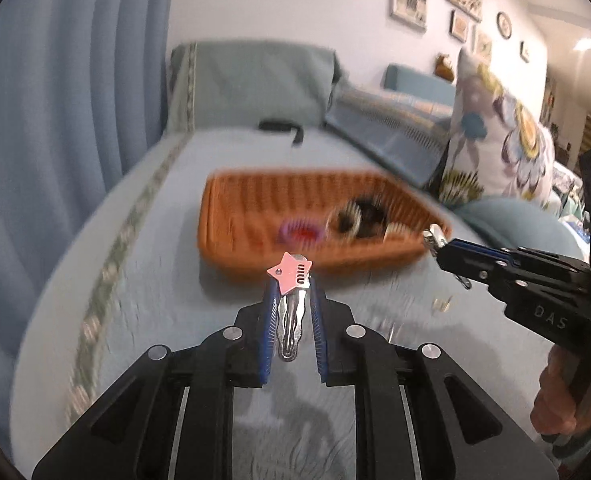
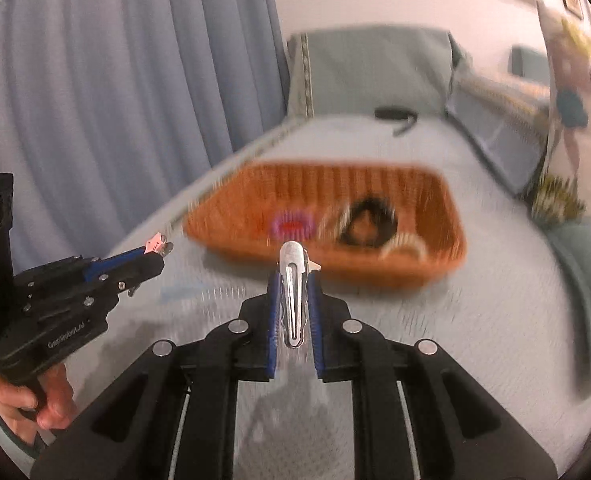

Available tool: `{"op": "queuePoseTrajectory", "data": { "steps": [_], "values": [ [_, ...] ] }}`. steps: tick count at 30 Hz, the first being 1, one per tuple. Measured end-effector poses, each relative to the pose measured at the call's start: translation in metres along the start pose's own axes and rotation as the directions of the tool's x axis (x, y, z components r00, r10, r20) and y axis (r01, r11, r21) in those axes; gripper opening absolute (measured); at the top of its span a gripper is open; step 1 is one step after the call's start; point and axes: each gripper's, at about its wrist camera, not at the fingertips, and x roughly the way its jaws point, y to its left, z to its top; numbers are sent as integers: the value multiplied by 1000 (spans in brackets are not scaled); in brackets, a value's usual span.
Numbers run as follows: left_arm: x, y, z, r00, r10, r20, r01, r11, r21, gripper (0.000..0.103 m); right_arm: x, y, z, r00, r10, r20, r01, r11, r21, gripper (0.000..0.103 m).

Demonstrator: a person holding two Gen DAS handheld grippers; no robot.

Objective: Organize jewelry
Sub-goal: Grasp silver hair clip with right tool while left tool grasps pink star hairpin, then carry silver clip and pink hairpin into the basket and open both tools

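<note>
Both clamped: left hand-held gripper [image 1: 291, 280] pinching the star clip [image 1: 291, 276], right hand-held gripper [image 2: 293, 280] pinching the silver clip [image 2: 292, 296]. Slick metal could slip out before reaching the basket [image 2: 451, 216].

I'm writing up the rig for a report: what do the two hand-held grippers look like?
Both look alike. The left hand-held gripper and right hand-held gripper have angular matte-black bodies with silver round rivets, blue ribbed pads lining the fingers, and a black pistol-style handle. White lettering marks the side of each body. A greenish cuff shows at the wrist of the left hand.
</note>
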Motion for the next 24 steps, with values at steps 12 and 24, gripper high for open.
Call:
{"op": "queuePoseTrajectory", "data": {
  "steps": [12,24],
  "values": [
    [57,8,79,998,-35,53,35,999,-1,15,63,-27,91,999,-47,16,47,998,31,12],
    [124,33,60,994,-71,-81,63,994,-93,15,142,-39,73,979,-85,-184,92,995,29,12]
  ]
}}
